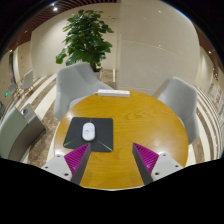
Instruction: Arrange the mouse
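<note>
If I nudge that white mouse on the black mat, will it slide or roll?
The white mouse looks low and flat-bottomed, so it would likely slide, not roll. It seems small, probably light. The black mat may add some grip. The claw is open, short of it.

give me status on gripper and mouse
Gripper open, empty, above the table. Mouse on black mat, just ahead of left finger. Nothing in the way.

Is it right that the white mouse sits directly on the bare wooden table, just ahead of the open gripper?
Not quite. The gripper view shows the white mouse resting on a black mouse pad, not on the bare wood of the round wooden table. The rest holds: it lies just ahead of the open gripper.
</note>
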Demonstrator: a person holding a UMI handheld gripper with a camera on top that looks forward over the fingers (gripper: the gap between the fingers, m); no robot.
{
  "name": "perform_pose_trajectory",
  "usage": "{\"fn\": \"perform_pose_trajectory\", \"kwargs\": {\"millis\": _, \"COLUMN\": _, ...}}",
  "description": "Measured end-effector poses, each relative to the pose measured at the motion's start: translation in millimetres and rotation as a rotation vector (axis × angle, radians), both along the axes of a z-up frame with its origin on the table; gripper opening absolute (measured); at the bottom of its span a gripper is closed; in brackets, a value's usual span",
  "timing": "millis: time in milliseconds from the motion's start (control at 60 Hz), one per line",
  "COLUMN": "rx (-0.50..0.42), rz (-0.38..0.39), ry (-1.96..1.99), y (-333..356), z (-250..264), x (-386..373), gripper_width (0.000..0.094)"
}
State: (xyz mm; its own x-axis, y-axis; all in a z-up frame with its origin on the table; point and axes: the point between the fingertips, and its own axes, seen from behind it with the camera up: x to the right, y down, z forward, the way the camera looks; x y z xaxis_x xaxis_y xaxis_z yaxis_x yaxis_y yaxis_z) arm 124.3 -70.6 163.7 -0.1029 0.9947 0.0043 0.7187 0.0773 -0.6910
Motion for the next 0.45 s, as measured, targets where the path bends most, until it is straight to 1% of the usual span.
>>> {"fn": "perform_pose_trajectory", "kwargs": {"millis": 183, "rx": 0.011, "rz": -0.088, "ry": -0.001, "y": 61.0, "z": 9.9, "x": 83.2, "gripper_width": 0.0868}}
{"fn": "perform_pose_trajectory", "kwargs": {"millis": 350, "rx": 0.014, "rz": -0.132, "ry": -0.031, "y": 90.3, "z": -2.5, "x": 141.6, "gripper_width": 0.0866}}
{"fn": "perform_pose_trajectory", "kwargs": {"millis": 450, "rx": 0.009, "rz": -0.138, "ry": -0.033, "y": 99.6, "z": -3.8, "x": 164.4, "gripper_width": 0.0866}}
